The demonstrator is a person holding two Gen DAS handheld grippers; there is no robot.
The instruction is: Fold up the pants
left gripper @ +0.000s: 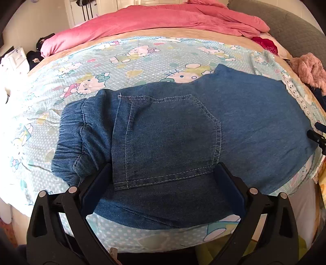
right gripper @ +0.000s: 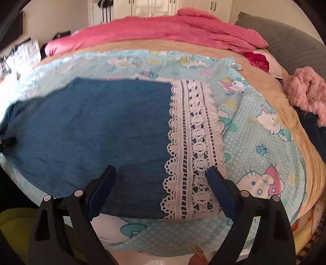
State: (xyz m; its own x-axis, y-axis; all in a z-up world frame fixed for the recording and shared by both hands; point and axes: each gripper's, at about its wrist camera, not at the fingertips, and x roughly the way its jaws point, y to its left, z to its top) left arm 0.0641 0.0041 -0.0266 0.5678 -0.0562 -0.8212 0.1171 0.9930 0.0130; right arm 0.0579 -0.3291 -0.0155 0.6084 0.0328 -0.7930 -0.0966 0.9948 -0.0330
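Note:
Blue denim pants [left gripper: 183,130] lie flat across the bed, elastic waistband at the left, a stitched back pocket [left gripper: 169,138] facing up. Their leg end [right gripper: 91,132] carries a white lace hem [right gripper: 193,152]. My left gripper [left gripper: 163,169] is open, its fingers straddling the pocket's lower edge just above the cloth. My right gripper [right gripper: 161,171] is open over the leg end, one finger over denim, the other at the lace. Neither holds anything. The right gripper's tip also shows in the left wrist view [left gripper: 317,134].
The pants rest on a light-blue cartoon-cat sheet [left gripper: 101,67]. A pink duvet [left gripper: 163,18] is bunched along the far side. A fluffy pink garment [right gripper: 307,91] and a grey headboard [right gripper: 295,40] are at the right. The bed's near edge is just under both grippers.

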